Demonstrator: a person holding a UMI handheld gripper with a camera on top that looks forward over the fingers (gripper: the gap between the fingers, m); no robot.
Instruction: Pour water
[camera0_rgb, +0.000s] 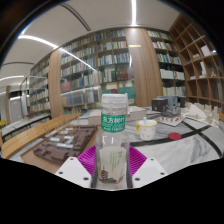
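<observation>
Claw (112, 172): both fingers bear on a clear plastic water bottle (113, 140), one magenta pad (88, 160) pressed to each side of its lower body. The bottle stands upright in the grip, with no gap visible at either pad.

Bottle: white screw cap (114, 100) in place at the top. A green and white label (114, 122) wraps the upper body, carrying printed characters too small to read. Below the label the wall is transparent and ribbed. The water level inside cannot be determined. Whether the base rests on a surface or is lifted cannot be determined, as the base is hidden between the fingers.

Beyond the bottle: a white worktop (190, 150) extends ahead and to the right. On it, just right of the bottle, stands a small white cup (148, 129). Further right, towards the worktop's far edge, lie several small light-coloured items (172, 119) that cannot be identified, with a red object (175, 135) nearer.

To the left, a wooden surface (55, 148) holds flat objects that are indistinct.

Background: tall bookshelves (105, 65) filled with books line the far wall, continuing along the right side, under strip ceiling lights (40, 42)
</observation>
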